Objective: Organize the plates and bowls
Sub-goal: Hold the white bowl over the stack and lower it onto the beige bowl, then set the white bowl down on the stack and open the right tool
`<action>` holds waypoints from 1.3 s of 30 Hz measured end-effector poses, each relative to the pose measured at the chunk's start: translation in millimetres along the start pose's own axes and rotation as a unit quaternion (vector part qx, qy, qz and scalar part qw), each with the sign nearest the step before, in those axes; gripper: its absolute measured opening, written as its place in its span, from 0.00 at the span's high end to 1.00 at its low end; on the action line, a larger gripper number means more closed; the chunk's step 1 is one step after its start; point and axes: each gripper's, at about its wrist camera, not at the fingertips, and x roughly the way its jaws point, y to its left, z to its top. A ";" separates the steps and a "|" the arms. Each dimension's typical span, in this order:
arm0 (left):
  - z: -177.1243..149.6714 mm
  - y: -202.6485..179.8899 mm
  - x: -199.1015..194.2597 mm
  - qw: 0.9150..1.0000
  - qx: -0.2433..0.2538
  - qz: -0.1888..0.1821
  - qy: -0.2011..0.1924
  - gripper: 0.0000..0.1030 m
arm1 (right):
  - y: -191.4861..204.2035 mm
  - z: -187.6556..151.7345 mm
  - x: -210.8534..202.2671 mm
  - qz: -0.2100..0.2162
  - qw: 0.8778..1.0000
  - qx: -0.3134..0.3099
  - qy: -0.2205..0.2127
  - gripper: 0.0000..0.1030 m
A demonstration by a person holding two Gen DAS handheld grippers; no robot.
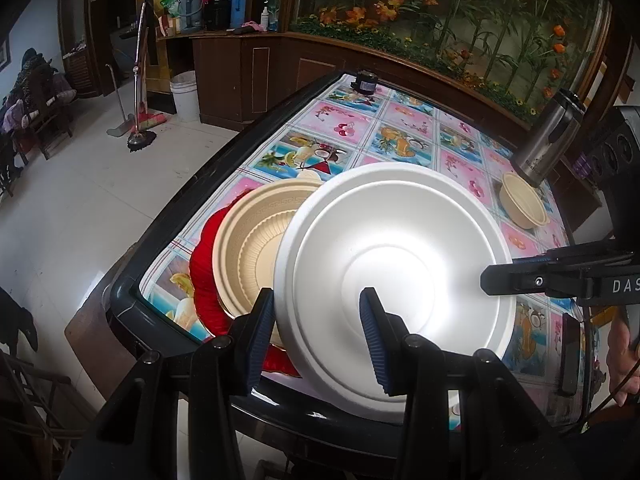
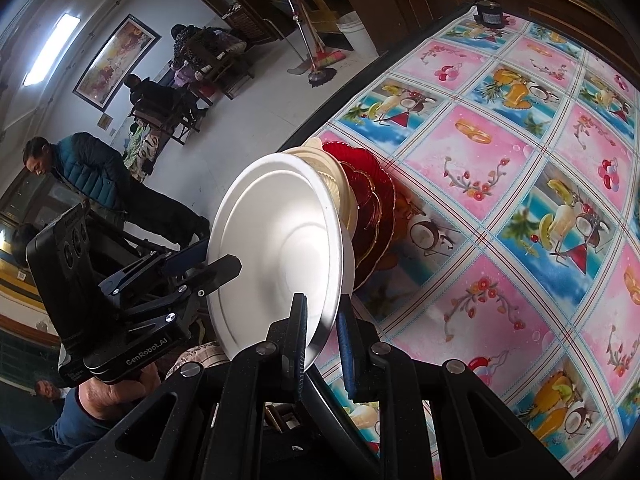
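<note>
White plate (image 1: 394, 280) held up off the table (image 1: 224, 184), tilted, above beige plate (image 1: 256, 240) & red plate (image 1: 204, 276) stacked near table edge. Left gripper (image 1: 316, 320) straddles its near rim, jaws apart, not pinching; right gripper (image 2: 322, 340) straddles the opposite rim, small gap visible, so grip can't be confirmed. Two-sided support prob. to lower it level onto the stack; beige bowl (image 1: 524, 204) sits apart by the steel flask (image 1: 552, 136).
</note>
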 end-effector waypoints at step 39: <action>20.2 43.9 45.7 0.999 -0.037 0.013 0.028 0.60 | -3.8 44.8 52.9 0.001 1.000 0.025 0.007 0.83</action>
